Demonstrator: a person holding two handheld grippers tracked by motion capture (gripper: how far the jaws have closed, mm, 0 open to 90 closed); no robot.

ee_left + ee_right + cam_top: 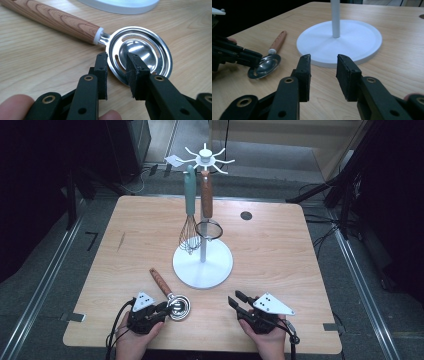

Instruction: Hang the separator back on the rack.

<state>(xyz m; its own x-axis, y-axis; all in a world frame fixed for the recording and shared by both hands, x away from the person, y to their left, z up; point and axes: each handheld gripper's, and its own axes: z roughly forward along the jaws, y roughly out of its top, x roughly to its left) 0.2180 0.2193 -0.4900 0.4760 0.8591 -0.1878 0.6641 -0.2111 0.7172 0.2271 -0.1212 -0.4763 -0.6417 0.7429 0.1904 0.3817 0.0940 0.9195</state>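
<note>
My left jaws straddle the near rim of the strainer spoon, slightly spread, not pinching, its wooden handle running away up-left.

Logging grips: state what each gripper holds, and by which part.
The left gripper straddles the egg separator's bowl rim; whether it clamps cannot be told. The right gripper holds nothing.

Lab or test studio, not kitchen. Bare wooden table stands on grey floor between metal floor rails. Cables trail beside table. Dark equipment stands behind it. Surroundings black, unlit.
</note>
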